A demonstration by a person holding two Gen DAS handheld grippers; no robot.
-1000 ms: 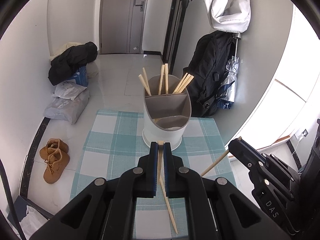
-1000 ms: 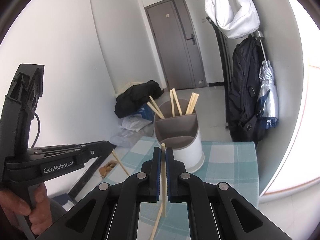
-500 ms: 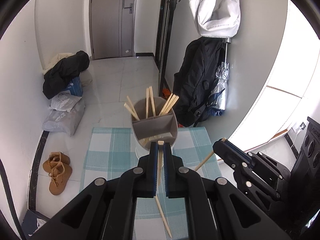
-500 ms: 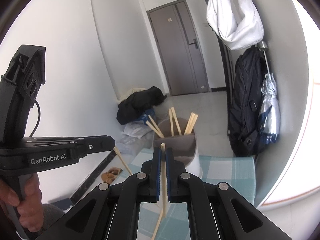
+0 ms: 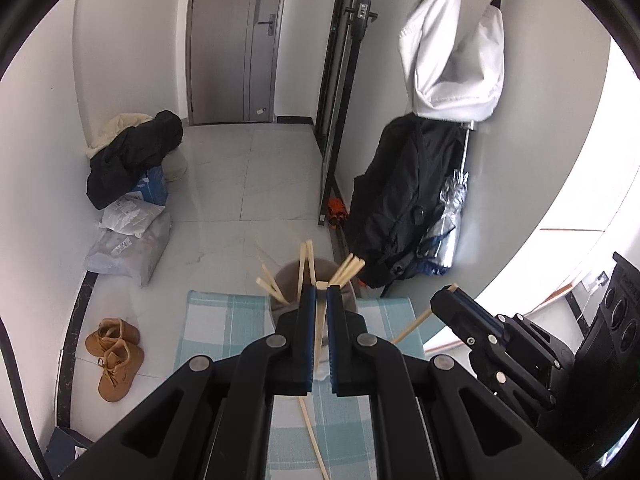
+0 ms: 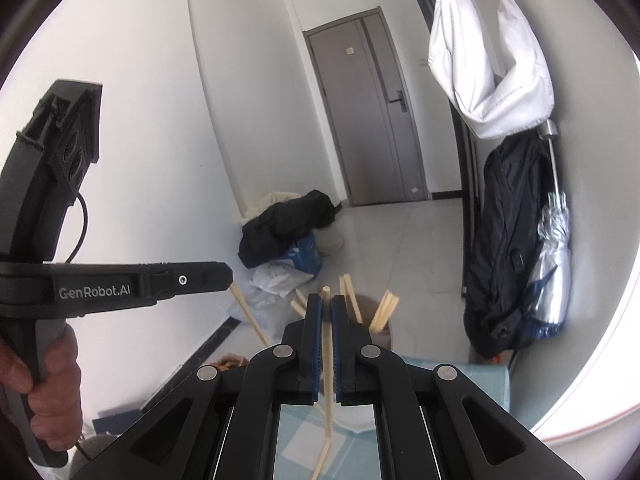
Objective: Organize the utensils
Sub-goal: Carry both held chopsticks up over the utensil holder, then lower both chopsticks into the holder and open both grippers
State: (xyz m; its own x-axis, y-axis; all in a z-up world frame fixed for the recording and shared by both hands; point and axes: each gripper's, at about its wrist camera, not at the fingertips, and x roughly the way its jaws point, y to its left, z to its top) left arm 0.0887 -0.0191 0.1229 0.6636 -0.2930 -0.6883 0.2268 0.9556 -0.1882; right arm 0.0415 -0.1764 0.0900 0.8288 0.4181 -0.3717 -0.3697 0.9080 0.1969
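Note:
My left gripper [image 5: 321, 290] is shut on a wooden chopstick [image 5: 319, 324] that runs between its blue pads and hangs down behind them. My right gripper [image 6: 327, 300] is shut on another wooden chopstick [image 6: 327, 352]. Both hover above the grey and white utensil holder [image 5: 290, 274], which is mostly hidden behind the fingers and holds several chopsticks [image 5: 346, 270]. The holder's rim and chopsticks [image 6: 384, 312] also show in the right wrist view. The right gripper shows in the left wrist view [image 5: 444, 294], and the left gripper in the right wrist view [image 6: 228, 276].
The holder stands on a small table with a teal checked cloth [image 5: 216, 320]. On the floor lie brown boots [image 5: 116, 352], bags [image 5: 128, 240] and a black coat [image 5: 132, 156]. A black backpack [image 5: 400, 204] and umbrella [image 5: 452, 208] hang at the right wall.
Both grippers have risen with their chopsticks, so the holder and table look smaller and lower in the views. The chopsticks stay clamped.

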